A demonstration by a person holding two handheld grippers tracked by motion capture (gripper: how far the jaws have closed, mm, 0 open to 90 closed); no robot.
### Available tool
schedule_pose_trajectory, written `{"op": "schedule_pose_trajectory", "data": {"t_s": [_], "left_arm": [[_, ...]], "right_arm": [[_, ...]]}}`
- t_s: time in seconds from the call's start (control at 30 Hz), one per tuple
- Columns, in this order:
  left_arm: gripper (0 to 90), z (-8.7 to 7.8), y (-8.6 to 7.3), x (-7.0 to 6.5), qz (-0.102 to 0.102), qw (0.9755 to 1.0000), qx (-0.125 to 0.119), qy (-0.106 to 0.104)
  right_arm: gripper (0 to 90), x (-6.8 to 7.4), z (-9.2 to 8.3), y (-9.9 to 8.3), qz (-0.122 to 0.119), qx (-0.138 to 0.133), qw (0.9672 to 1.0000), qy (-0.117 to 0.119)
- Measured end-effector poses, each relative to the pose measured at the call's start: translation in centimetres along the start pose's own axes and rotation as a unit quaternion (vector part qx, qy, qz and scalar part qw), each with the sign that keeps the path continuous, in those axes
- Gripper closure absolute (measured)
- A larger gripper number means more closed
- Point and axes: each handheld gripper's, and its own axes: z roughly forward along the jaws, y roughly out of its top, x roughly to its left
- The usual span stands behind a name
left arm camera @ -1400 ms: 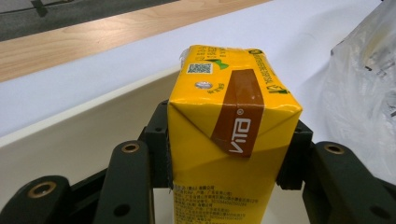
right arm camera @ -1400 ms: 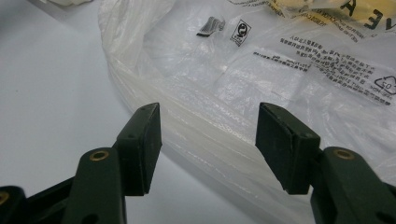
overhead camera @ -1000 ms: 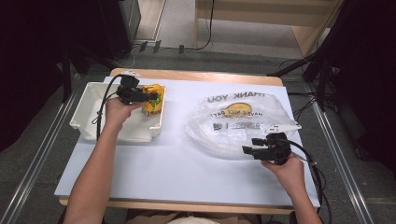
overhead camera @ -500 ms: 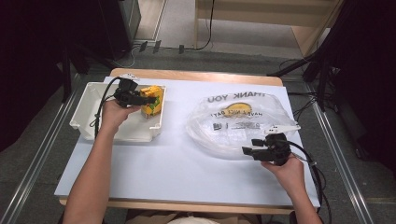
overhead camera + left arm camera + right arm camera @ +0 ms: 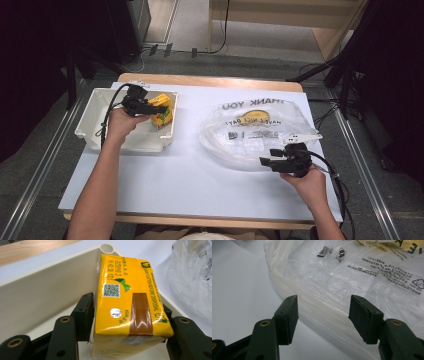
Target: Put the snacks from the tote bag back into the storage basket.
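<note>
Carton: yellow drink carton (image 5: 127,302) sitting in the white bin (image 5: 95,112), at its far right corner; we're seeing it between the L jaws.
L gripper (image 5: 159,108): we're holding it inside the bin w/ jaws just opening around the carton; a thin gap is showing at the left pad, right pad is hidden behind the carton, so we're calling it released.
R gripper (image 5: 267,156): we're holding it w/ jaws wide, nothing between the pads; tips are resting just at the near edge of the plastic bag (image 5: 260,127).
Bag: clear, crumpled, printed "THANK YOU", lying right of the bin, well apart from it.
Obstructions: bin wall is standing between carton and bag.
Surface: white board (image 5: 165,185) covering the wooden table (image 5: 210,80).
</note>
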Motion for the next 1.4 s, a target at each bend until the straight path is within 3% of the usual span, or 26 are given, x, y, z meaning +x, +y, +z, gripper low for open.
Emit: {"op": "schedule_pose_trajectory", "data": {"t_s": [0.23,0.43,0.73,1.0,1.2,1.4], "left_arm": [[40.5,0.3,0.0,-0.1,0.001,0.9998,0.011,-0.017],[36.4,0.1,0.2,-0.6,0.009,0.9999,0.004,-0.014],[37.0,-1.2,0.9,-1.1,-0.004,1.0,-0.004,-0.003],[40.1,-3.6,1.8,-2.0,0.001,0.9999,-0.012,0.004],[42.4,-5.2,1.9,-2.2,-0.015,0.9992,-0.037,-0.005],[52.9,-5.9,1.8,-2.8,-0.012,0.9992,-0.034,-0.02]], "right_arm": [[41.1,0.0,0.0,0.0,0.0,0.0,1.0,0.001],[41.1,0.0,0.0,0.0,-0.002,0.001,1.0,0.0],[40.9,0.0,0.1,0.0,-0.002,0.004,1.0,0.0],[40.9,0.0,0.1,0.0,-0.002,0.003,1.0,0.0],[41.0,0.0,0.1,0.0,-0.004,0.001,1.0,0.001],[41.0,-0.1,0.2,0.1,-0.002,-0.001,1.0,0.002]]}}
